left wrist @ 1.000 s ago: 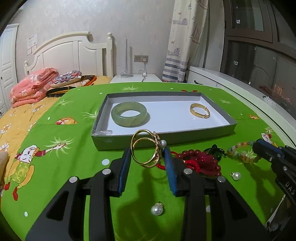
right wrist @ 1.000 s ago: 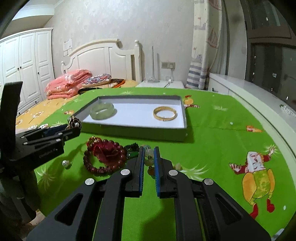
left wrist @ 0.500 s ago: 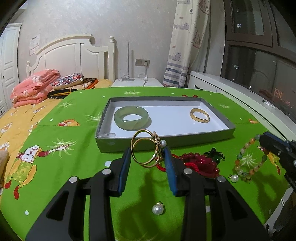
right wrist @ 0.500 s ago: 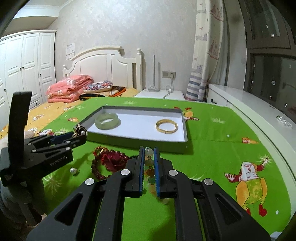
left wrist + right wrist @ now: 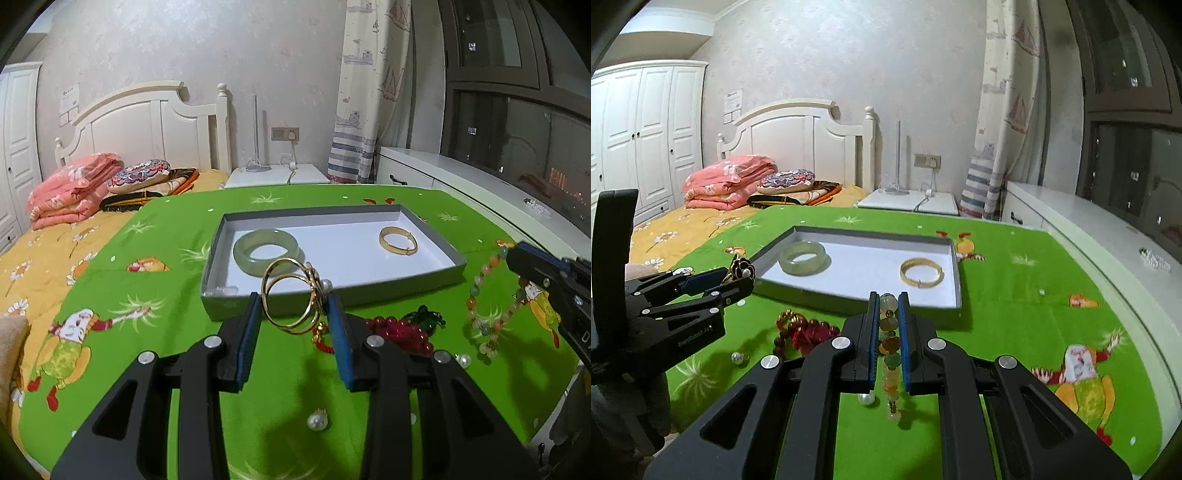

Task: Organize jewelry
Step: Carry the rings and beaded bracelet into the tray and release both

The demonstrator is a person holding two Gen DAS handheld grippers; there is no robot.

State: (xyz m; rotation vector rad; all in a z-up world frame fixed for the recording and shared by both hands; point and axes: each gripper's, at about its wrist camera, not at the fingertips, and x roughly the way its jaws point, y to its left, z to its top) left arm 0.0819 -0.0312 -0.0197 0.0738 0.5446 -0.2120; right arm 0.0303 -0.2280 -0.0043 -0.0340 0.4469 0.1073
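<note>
Lifted off the green cloth (image 5: 1015, 295) since the earlier frame, the beaded bracelet (image 5: 889, 354) hung pinched in the right gripper (image 5: 888, 306), just before the tray (image 5: 955, 258). Beside it, the left gripper (image 5: 293, 314) clamped gold bangles (image 5: 290, 295).

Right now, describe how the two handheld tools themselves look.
Both match: the left tool and right tool have matte black angular bodies with triangular cut-outs, silver round screw heads, and blue ribbed pads lining straight black fingers. White lettering marks each tool's side. No cables, hands or sleeves show.
</note>
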